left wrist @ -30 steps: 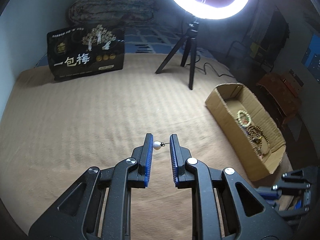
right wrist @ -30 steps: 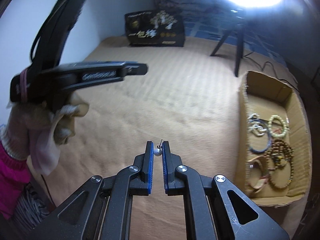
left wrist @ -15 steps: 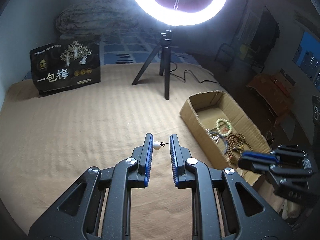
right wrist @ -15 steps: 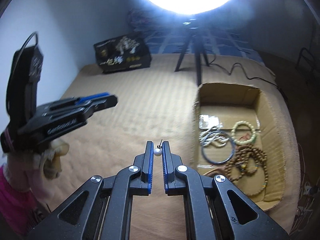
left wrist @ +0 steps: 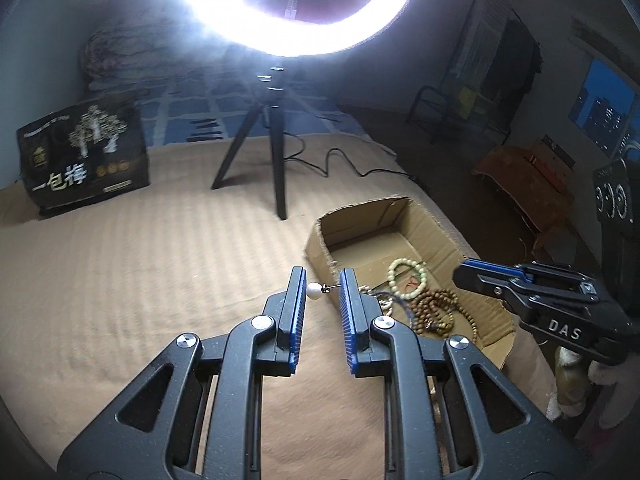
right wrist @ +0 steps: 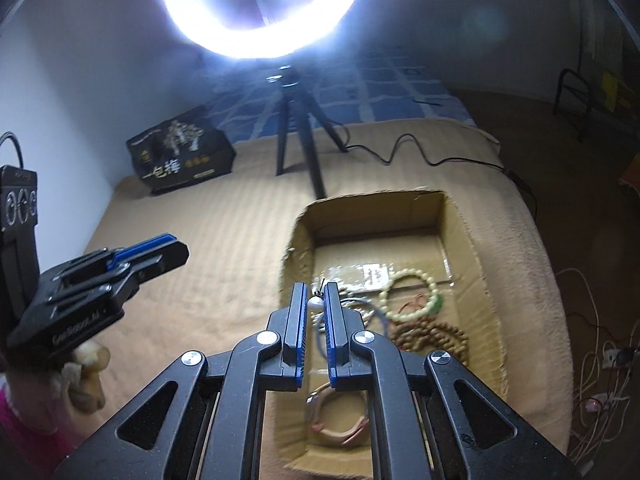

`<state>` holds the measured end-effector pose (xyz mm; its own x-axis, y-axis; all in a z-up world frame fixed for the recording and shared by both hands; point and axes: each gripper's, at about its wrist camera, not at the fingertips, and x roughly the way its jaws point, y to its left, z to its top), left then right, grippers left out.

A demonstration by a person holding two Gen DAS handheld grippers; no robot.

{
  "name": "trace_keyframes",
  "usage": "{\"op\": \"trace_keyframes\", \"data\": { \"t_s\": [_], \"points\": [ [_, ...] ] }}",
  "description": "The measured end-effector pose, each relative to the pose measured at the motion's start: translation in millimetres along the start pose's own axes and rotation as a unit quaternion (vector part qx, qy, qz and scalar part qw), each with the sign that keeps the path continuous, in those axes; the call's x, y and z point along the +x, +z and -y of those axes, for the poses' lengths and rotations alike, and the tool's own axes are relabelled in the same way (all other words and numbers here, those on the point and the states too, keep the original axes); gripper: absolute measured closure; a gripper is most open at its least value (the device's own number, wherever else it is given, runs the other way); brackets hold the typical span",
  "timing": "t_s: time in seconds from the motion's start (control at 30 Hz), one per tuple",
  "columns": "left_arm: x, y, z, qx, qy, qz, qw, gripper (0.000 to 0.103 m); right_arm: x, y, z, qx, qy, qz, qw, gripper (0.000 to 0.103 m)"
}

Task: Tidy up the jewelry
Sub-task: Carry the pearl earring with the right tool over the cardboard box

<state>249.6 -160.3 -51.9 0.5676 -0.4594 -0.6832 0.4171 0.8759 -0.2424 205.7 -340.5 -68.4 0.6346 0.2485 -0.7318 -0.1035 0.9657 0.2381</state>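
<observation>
From the left wrist camera, the left gripper (left wrist: 322, 289) holds one pearl earring (left wrist: 314, 291) pinned lengthwise between its two blue-lined fingers, above the tan bedspread (left wrist: 140, 280) beside one cardboard box (left wrist: 404, 236). The box holds one pale green bead bracelet (left wrist: 407, 276) and brown wooden beads (left wrist: 434, 312). One ring light (left wrist: 298, 12) glares behind.

From the right wrist camera, the right gripper (right wrist: 315, 300) grips a second pearl earring (right wrist: 314, 303) between nearly closed fingers, directly above the box (right wrist: 468, 240). One black gift box (right wrist: 180, 156) stands behind.
</observation>
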Motion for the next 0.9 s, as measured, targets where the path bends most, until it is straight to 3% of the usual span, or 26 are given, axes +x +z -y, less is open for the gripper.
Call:
{"op": "trace_keyframes", "data": {
  "t_s": [0.53, 0.9],
  "points": [
    [63, 16, 29, 0.024, -0.014, -0.026, 0.9993, 0.087, 35, 15, 48, 0.025, -0.024, -0.015, 0.999, 0.096],
    [86, 18, 36, 0.027, -0.022, -0.033, 0.9989, 0.087, 51, 15, 65, 0.038, -0.034, -0.022, 0.998, 0.096]
  ]
}}
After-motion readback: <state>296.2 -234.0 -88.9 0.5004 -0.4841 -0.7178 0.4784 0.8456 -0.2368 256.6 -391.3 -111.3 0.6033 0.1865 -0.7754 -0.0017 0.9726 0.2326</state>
